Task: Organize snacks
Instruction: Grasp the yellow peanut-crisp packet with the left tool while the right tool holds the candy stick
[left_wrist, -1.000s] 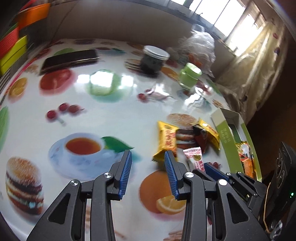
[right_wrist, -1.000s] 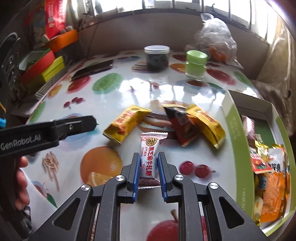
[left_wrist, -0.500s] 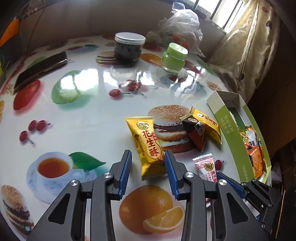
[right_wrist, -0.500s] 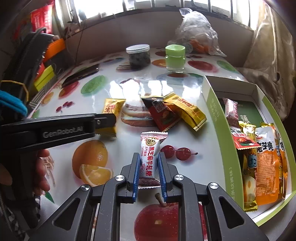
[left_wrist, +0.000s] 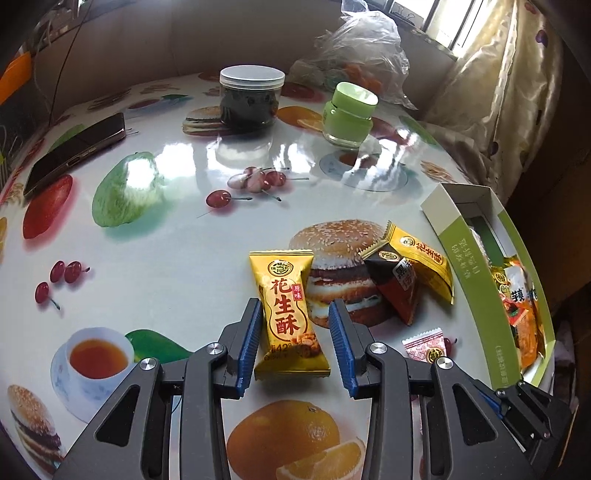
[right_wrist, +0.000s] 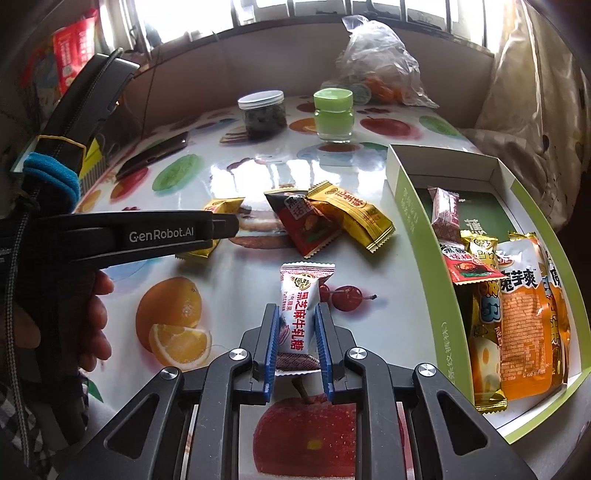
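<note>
Both claws straddle packets: left claw (left_wrist: 295, 345) yellow packet (left_wrist: 288, 314).

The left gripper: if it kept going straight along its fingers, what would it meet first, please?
Most likely the yellow peanut snack packet, which already lies between the fingers of the left gripper; the pads do not seem to press it. Under it is the table. Depth is hard to judge.

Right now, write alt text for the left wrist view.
The left gripper straddles a yellow peanut-crisp packet lying on a fruit-printed table, jaws not yet closed on it. To the right lie two more packets and a green box holding snacks.
</note>
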